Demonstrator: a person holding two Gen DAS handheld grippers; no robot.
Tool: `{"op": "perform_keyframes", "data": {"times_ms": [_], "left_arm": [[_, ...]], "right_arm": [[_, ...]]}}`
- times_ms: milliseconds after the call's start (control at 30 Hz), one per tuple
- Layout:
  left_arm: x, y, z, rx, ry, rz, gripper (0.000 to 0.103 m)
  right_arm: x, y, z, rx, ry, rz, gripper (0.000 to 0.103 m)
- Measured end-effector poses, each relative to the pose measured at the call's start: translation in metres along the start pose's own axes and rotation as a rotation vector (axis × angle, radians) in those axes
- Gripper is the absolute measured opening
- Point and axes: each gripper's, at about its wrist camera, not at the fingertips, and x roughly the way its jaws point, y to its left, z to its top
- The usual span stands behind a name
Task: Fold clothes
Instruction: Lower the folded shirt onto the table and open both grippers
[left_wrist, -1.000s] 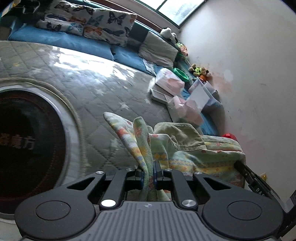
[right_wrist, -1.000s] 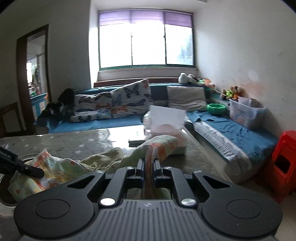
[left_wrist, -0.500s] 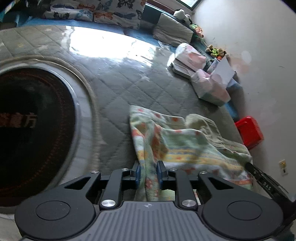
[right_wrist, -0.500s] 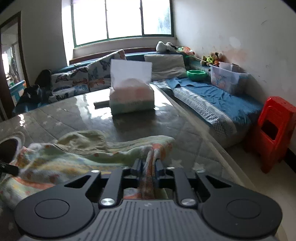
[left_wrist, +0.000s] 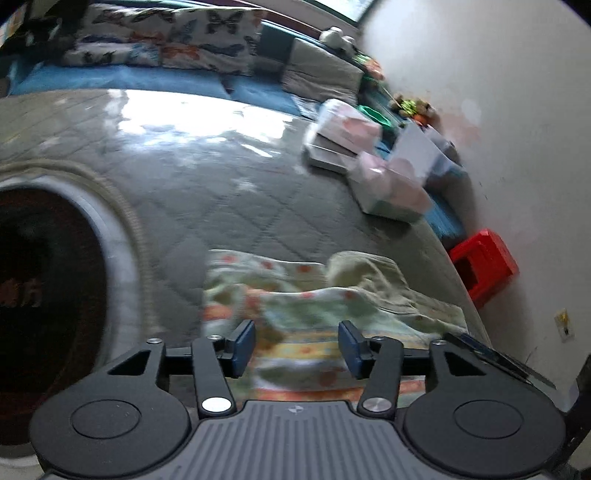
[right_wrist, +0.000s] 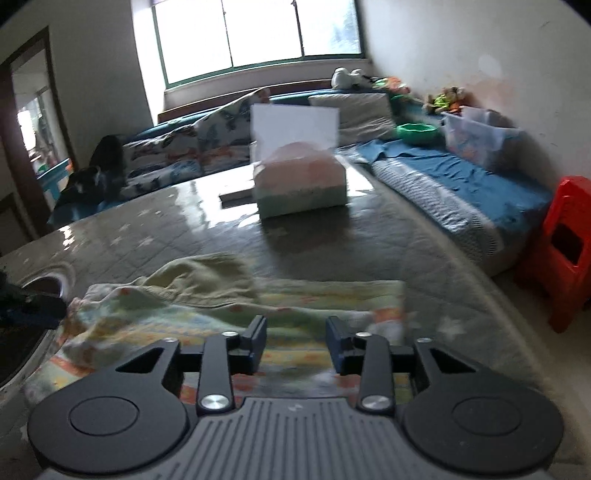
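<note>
Lettering on the dark disc

Pale characters are seen on the dark round disc (left_wrist: 37, 295) in the left wrist view, but they are blurred and cannot be read.

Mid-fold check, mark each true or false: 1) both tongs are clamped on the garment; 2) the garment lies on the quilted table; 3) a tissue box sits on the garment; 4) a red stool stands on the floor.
1) False: the left tongs and right tongs are opening, no cloth pinched.
2) True: the garment lies on the quilted table.
3) False: the tissue box stands apart, farther back.
4) True: red stool.
</note>
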Motion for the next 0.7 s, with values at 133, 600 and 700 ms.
{"op": "perform_keyframes", "data": {"times_ms": [133, 600, 700], "left_arm": [[0.011, -0.016, 0.002, 0.036, -0.001, -0.032, 0.054], [0.051, -0.013, 0.006, 0.06, -0.007, -0.054, 0.035], [0.048, -0.011, 0.008, 0.048, -0.008, -0.058, 0.035]], "right_arm": [[0.003, 0.012, 0.001, -0.008, -0.005, 0.033, 0.042], [0.027, 0.022, 0.0, -0.04, 0.016, 0.027, 0.045], [0.024, 0.023, 0.002, -0.049, 0.013, 0.025, 0.048]]}}
